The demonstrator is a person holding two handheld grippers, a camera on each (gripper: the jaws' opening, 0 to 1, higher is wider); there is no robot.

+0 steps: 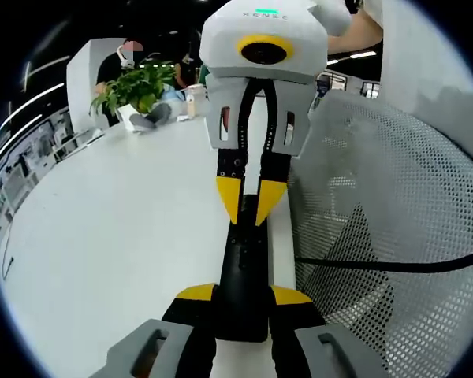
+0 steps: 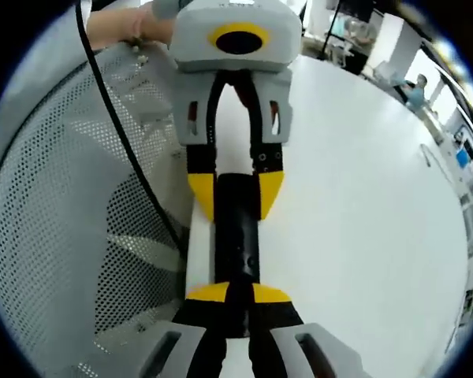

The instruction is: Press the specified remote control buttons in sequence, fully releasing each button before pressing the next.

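Note:
A long black remote control (image 1: 242,268) lies lengthwise over the white table's edge. My left gripper (image 1: 243,295) is shut on its near end, with the yellow fingertips (image 1: 195,292) against its two sides. The right gripper (image 1: 250,206) comes in from the top of the left gripper view, its yellow tips drawn together in a V on the remote's far end. In the right gripper view the remote (image 2: 236,228) runs from my right gripper (image 2: 240,293), jaws nearly together over its top face, up to the left gripper (image 2: 236,189), which clamps its sides.
A white perforated mesh chair back (image 1: 394,220) stands right beside the table (image 1: 126,236), crossed by a black cable (image 1: 378,265). A potted plant (image 1: 134,87) and small items sit at the table's far end. A person's hand (image 2: 118,27) holds the left gripper.

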